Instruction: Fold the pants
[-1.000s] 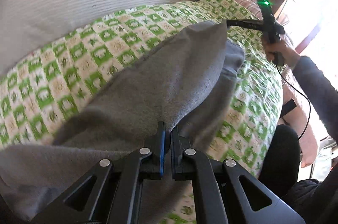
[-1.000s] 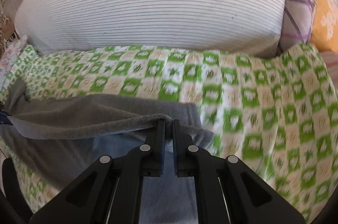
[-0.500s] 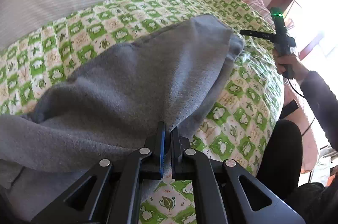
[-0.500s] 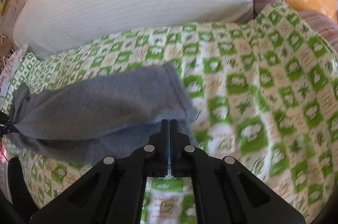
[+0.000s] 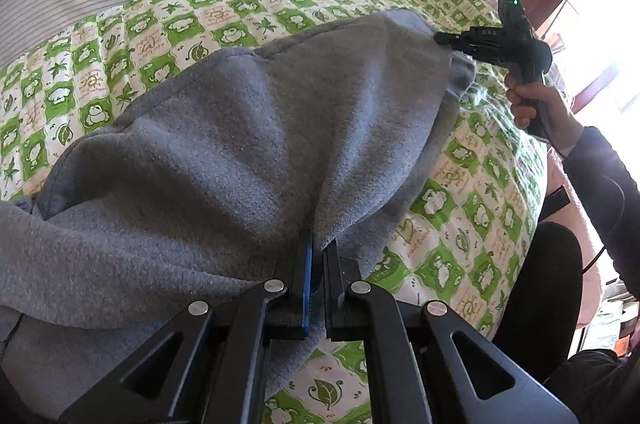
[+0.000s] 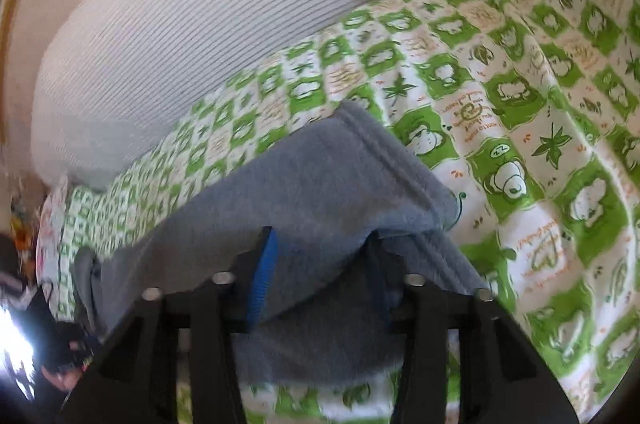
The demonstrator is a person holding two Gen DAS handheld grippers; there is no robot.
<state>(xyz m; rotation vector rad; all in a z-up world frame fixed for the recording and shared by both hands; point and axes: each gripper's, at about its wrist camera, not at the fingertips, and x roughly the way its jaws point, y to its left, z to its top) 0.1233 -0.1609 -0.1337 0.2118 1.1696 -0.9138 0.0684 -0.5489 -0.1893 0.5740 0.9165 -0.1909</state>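
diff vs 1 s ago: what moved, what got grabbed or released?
The grey pants came down from hanging between the grippers onto the green checked bedspread, folded over. The right gripper rolled and its jaws are now opening, spread apart with the cloth lying loose between them. The left gripper is unchanged, clamped on the near edge. The white striped pillow stayed put.

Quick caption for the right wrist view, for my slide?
Right claw opening over the folded grey pants on the green checked bedspread, white striped pillow behind.
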